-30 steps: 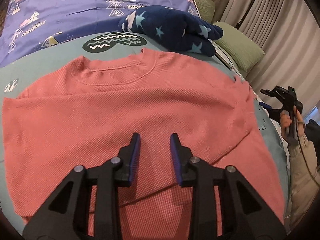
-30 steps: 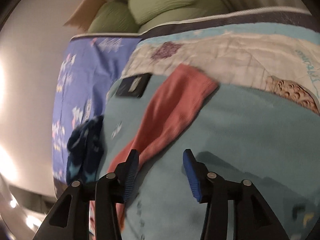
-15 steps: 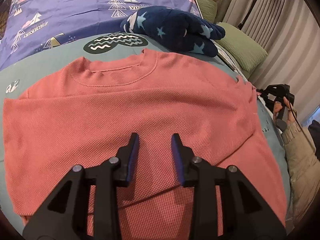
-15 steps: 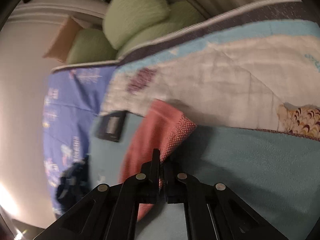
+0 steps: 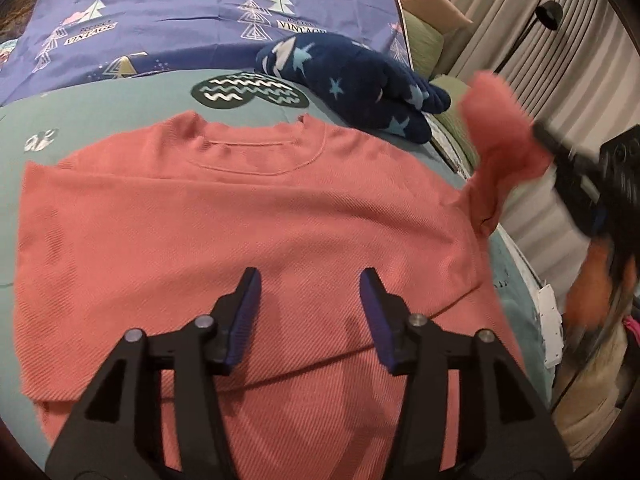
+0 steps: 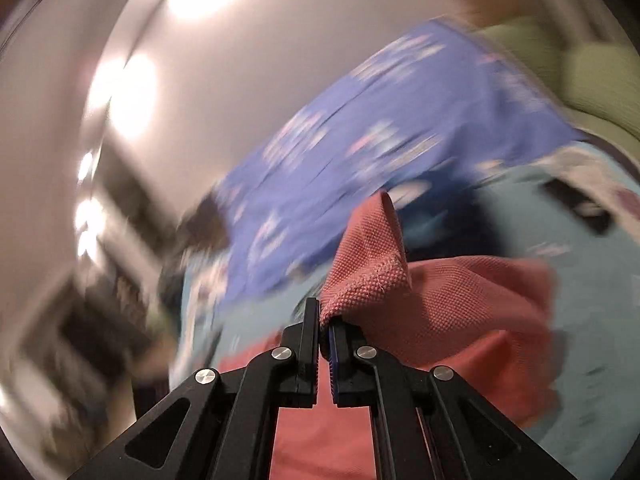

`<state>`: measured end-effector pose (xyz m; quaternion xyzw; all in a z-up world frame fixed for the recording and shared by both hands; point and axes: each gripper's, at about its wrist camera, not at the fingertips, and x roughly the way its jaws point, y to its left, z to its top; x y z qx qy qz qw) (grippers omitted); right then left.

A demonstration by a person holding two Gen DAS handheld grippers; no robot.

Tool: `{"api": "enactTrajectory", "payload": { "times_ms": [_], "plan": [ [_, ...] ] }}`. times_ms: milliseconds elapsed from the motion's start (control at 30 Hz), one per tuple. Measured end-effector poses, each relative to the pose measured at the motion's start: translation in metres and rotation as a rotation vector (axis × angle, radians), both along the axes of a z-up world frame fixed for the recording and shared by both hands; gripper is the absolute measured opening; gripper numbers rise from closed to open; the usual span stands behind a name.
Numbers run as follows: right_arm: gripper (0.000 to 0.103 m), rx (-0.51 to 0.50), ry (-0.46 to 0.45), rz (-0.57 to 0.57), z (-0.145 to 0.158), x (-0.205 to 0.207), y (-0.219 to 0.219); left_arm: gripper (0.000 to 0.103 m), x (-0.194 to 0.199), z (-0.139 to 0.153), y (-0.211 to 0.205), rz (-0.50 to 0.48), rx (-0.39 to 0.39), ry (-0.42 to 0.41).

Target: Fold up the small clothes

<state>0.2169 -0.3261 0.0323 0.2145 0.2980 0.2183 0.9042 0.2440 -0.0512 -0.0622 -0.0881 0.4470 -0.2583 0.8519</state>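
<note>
Two grippers are in view. Left gripper [image 5: 310,288]: jaws have just been opening and stand moderately wide apart, with nothing clamped between them; the blue pads [image 5: 244,316] hover over the lower body of the pink sweater [image 5: 248,216]. Right gripper [image 6: 324,320]: jaws pressed together on the end of the sweater's sleeve [image 6: 372,256], which bunches up just ahead of the fingertips. In the left wrist view, this sleeve [image 5: 496,144] is lifted off the bed at the sweater's right edge, with the blurred right gripper beside it.

The sweater lies flat, neckline away from the left gripper, on a teal blanket [image 5: 100,120]. Beyond the neckline, a navy star-patterned garment [image 5: 352,80] rests on the blanket, apart from the sweater. Behind it lies a purple tree-print sheet [image 5: 180,12]. Green pillows [image 6: 592,72] sit at the bed's far end.
</note>
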Motion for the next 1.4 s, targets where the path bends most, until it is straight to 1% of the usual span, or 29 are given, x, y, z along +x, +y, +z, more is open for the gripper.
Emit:
{"api": "enactTrajectory", "payload": {
  "times_ms": [100, 167, 233, 300, 367, 433, 500, 600, 667, 700, 733, 767, 800, 900, 933, 1000, 1033, 1067, 1100, 1167, 1200, 1267, 1333, 1400],
  "plan": [
    [0.004, -0.135, 0.082, 0.101, -0.035, -0.001, 0.064, 0.057, -0.002, 0.003, 0.013, 0.001, -0.067, 0.024],
    [0.004, -0.195, 0.138, 0.149, -0.058, -0.001, 0.088, 0.059, -0.001, 0.003, 0.017, -0.023, -0.128, 0.06],
    [0.004, -0.225, 0.167, 0.162, -0.072, -0.004, 0.094, 0.06, 0.002, 0.0, 0.017, -0.052, -0.187, 0.115],
    [0.005, -0.24, 0.17, 0.168, -0.076, -0.009, 0.097, 0.06, 0.008, -0.003, 0.012, -0.066, -0.233, 0.16],
    [0.005, -0.238, 0.16, 0.167, -0.075, -0.013, 0.094, 0.06, 0.015, -0.007, 0.004, -0.079, -0.256, 0.201],
    [0.005, -0.238, 0.152, 0.168, -0.073, -0.015, 0.089, 0.06, 0.023, -0.014, -0.003, -0.071, -0.284, 0.26],
    [0.005, -0.243, 0.15, 0.166, -0.072, -0.016, 0.091, 0.06, 0.029, -0.02, -0.008, -0.06, -0.332, 0.314],
    [0.005, -0.253, 0.149, 0.172, -0.073, -0.017, 0.094, 0.06, 0.034, -0.022, -0.012, -0.038, -0.394, 0.352],
    [0.005, -0.255, 0.146, 0.173, -0.072, -0.017, 0.095, 0.06, 0.037, -0.021, -0.015, -0.03, -0.392, 0.354],
    [0.005, -0.257, 0.14, 0.175, -0.072, -0.016, 0.096, 0.053, 0.037, -0.02, -0.018, -0.032, -0.375, 0.35],
    [0.005, -0.259, 0.136, 0.178, -0.071, -0.017, 0.097, 0.03, 0.038, -0.017, -0.024, -0.045, -0.348, 0.338],
    [0.005, -0.261, 0.131, 0.184, -0.07, -0.018, 0.098, 0.016, 0.039, -0.017, -0.027, -0.06, -0.333, 0.331],
    [0.006, -0.266, 0.125, 0.185, -0.069, -0.019, 0.098, 0.008, 0.039, -0.015, -0.031, -0.068, -0.31, 0.321],
    [0.006, -0.275, 0.106, 0.175, -0.066, -0.023, 0.098, 0.007, 0.034, 0.0, -0.035, -0.06, -0.237, 0.234],
    [0.007, -0.274, 0.099, 0.169, -0.063, -0.025, 0.095, 0.007, 0.03, 0.009, -0.035, -0.055, -0.22, 0.192],
    [0.012, -0.274, 0.077, 0.151, -0.054, -0.029, 0.087, 0.007, 0.029, 0.023, -0.029, -0.047, -0.217, 0.137],
    [0.017, -0.273, 0.065, 0.135, -0.049, -0.032, 0.081, 0.007, 0.027, 0.034, -0.023, -0.035, -0.218, 0.098],
    [0.024, -0.273, 0.049, 0.111, -0.044, -0.036, 0.073, 0.007, 0.026, 0.048, -0.013, -0.017, -0.222, 0.049],
    [0.027, -0.275, 0.032, 0.076, -0.038, -0.041, 0.062, 0.007, 0.025, 0.057, -0.005, -0.007, -0.228, 0.021],
    [0.044, -0.291, 0.021, -0.011, -0.031, -0.044, 0.039, 0.007, 0.022, 0.079, 0.016, 0.019, -0.238, -0.045],
    [0.047, -0.309, 0.033, -0.076, -0.031, -0.043, 0.025, 0.007, 0.022, 0.088, 0.024, 0.033, -0.238, -0.072],
    [0.048, -0.36, 0.084, -0.188, -0.036, -0.039, 0.004, 0.007, 0.022, 0.104, 0.04, 0.055, -0.237, -0.11],
    [0.048, -0.392, 0.144, -0.239, -0.045, -0.032, -0.009, 0.007, 0.02, 0.111, 0.052, 0.078, -0.228, -0.134],
    [0.048, -0.383, 0.182, -0.242, -0.054, -0.028, -0.014, 0.007, 0.018, 0.115, 0.06, 0.09, -0.221, -0.147]
  ]
}}
